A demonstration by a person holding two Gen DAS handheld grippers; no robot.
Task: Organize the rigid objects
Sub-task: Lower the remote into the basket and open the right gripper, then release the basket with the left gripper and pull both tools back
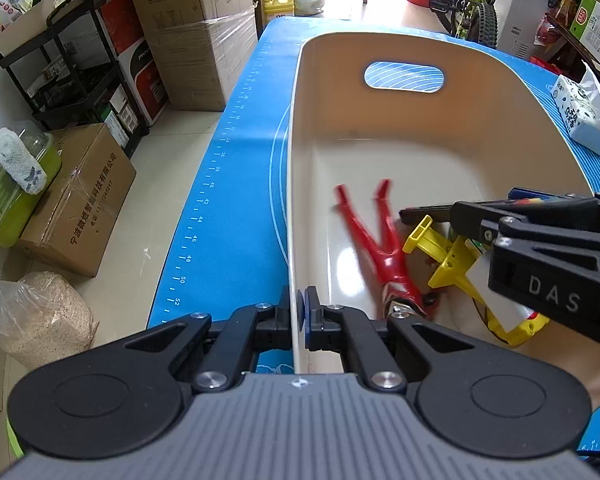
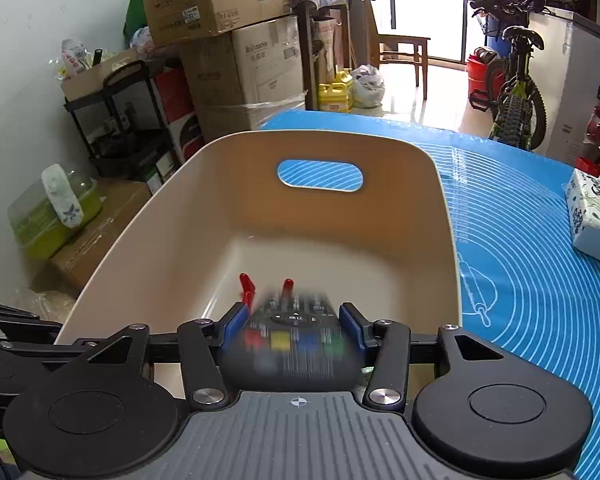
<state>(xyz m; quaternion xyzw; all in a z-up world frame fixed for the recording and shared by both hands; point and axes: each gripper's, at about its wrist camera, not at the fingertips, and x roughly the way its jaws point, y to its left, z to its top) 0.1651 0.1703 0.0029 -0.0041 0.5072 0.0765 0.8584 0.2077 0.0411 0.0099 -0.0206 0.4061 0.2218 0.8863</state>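
A cream plastic bin (image 1: 340,128) stands on the blue mat (image 1: 236,200). My left gripper (image 1: 298,312) is shut on the bin's near left rim. A red toy figure (image 1: 380,248) lies on the bin's floor, and a yellow plastic toy (image 1: 448,264) lies beside it. My right gripper (image 2: 296,320) hangs over the bin's (image 2: 180,216) near end. A black remote control (image 2: 296,344) with coloured buttons sits between its blue pads (image 2: 236,320). The remote is blurred, and small gaps show beside its narrow end. In the left wrist view the right gripper (image 1: 476,244) reaches in from the right above the toys.
A tissue pack (image 2: 592,216) lies on the mat to the bin's right. Left of the table's edge, on the floor, are cardboard boxes (image 1: 80,200), a black shelf cart (image 1: 80,68) and a green container. A bicycle (image 2: 516,92) stands at the back.
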